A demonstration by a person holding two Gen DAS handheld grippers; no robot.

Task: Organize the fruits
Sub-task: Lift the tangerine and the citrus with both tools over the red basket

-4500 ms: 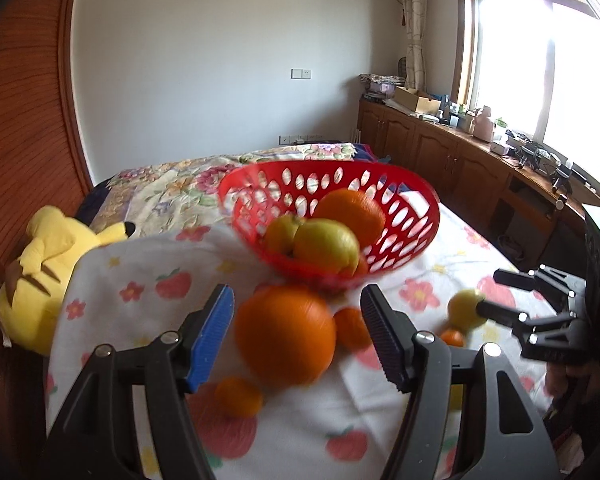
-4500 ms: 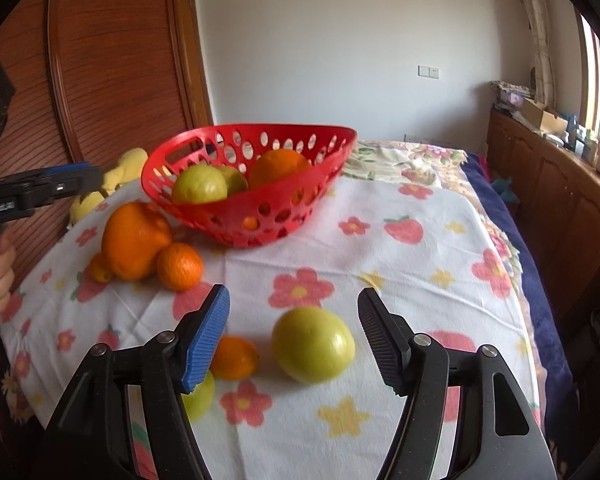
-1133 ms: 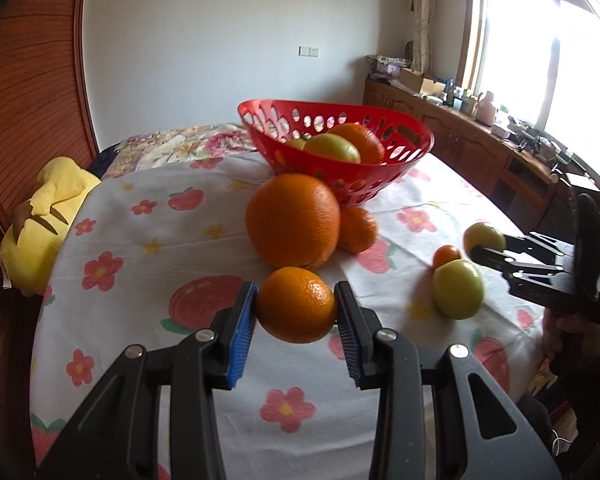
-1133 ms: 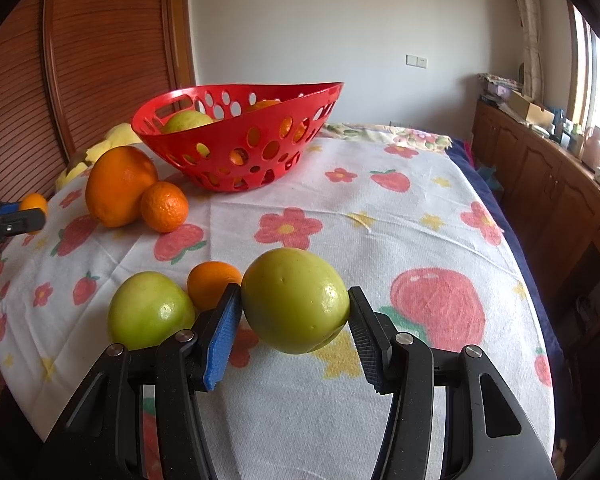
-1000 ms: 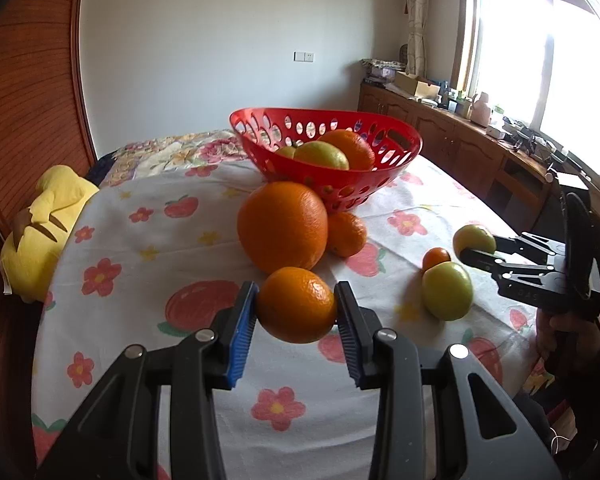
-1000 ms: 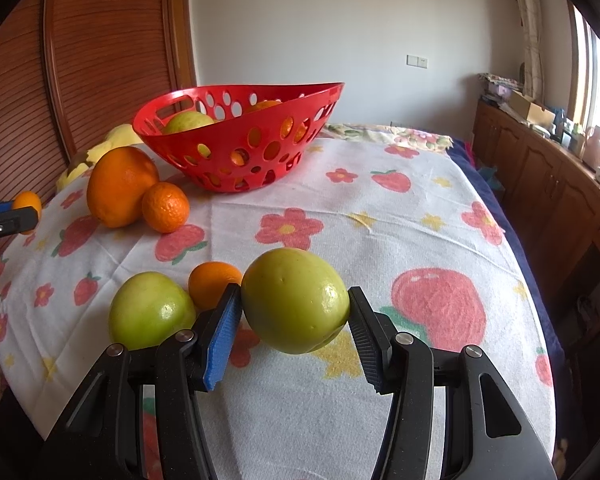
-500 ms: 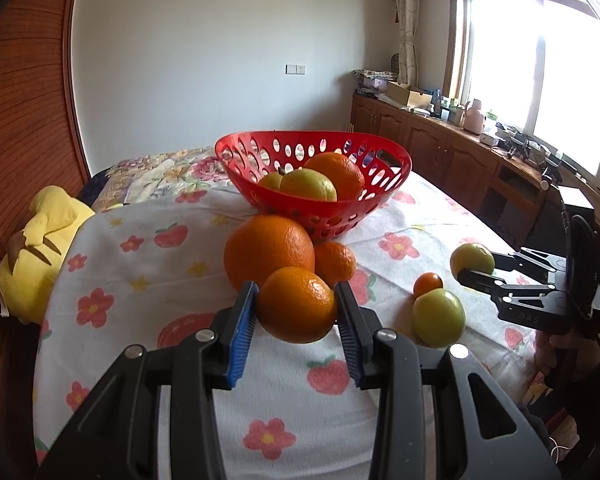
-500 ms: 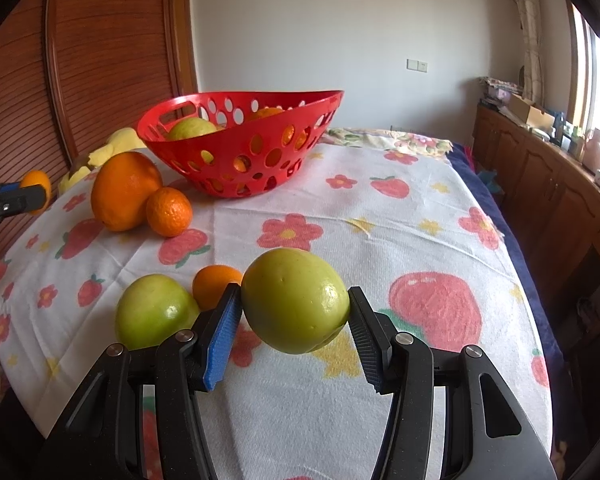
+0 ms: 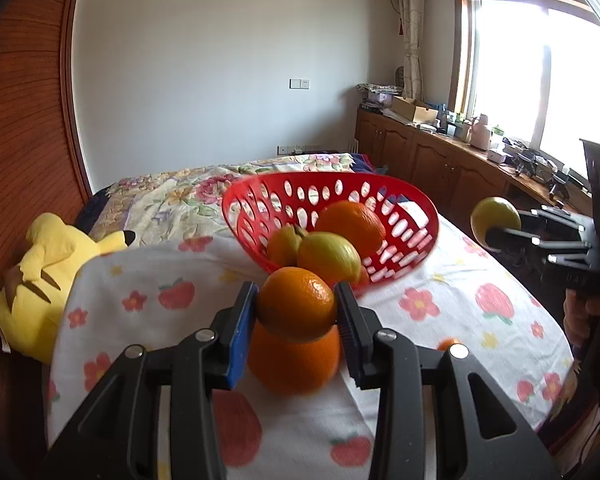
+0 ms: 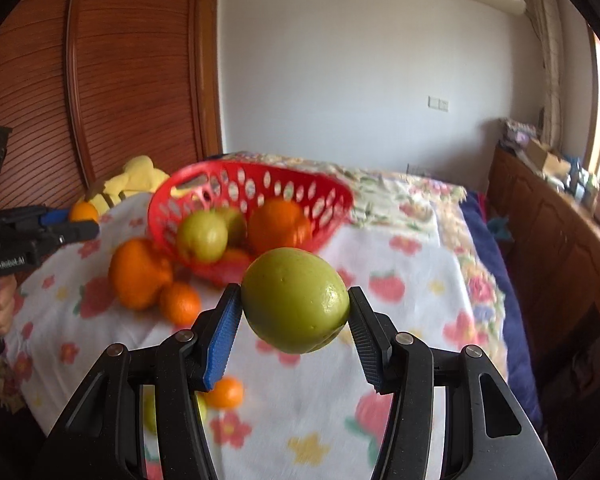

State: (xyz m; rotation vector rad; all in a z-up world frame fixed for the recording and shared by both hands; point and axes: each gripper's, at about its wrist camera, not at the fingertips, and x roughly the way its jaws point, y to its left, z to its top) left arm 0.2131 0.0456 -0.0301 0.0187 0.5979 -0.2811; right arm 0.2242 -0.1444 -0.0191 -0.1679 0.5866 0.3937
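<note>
My left gripper [image 9: 296,308] is shut on a small orange [image 9: 297,303] and holds it above the table, short of the red basket [image 9: 414,216]. The basket holds oranges and green fruits. A big orange [image 9: 294,364] lies on the cloth under my left gripper. My right gripper [image 10: 295,320] is shut on a green apple [image 10: 295,300], lifted above the table, with the red basket [image 10: 332,194] beyond it. The right gripper with its apple [image 9: 495,220] shows at the right of the left wrist view. The left gripper [image 10: 76,220] shows at the left of the right wrist view.
Loose on the flowered cloth [image 10: 412,312] are a big orange [image 10: 138,274], a small orange [image 10: 180,304], another small orange [image 10: 226,394] and a green fruit [image 10: 152,412]. A yellow plush toy [image 9: 44,272] lies at the table's left. Wooden cabinets [image 9: 440,160] line the right wall.
Both grippers have risen with their fruit and moved toward the basket, which now appears lower and closer. Both stay shut.
</note>
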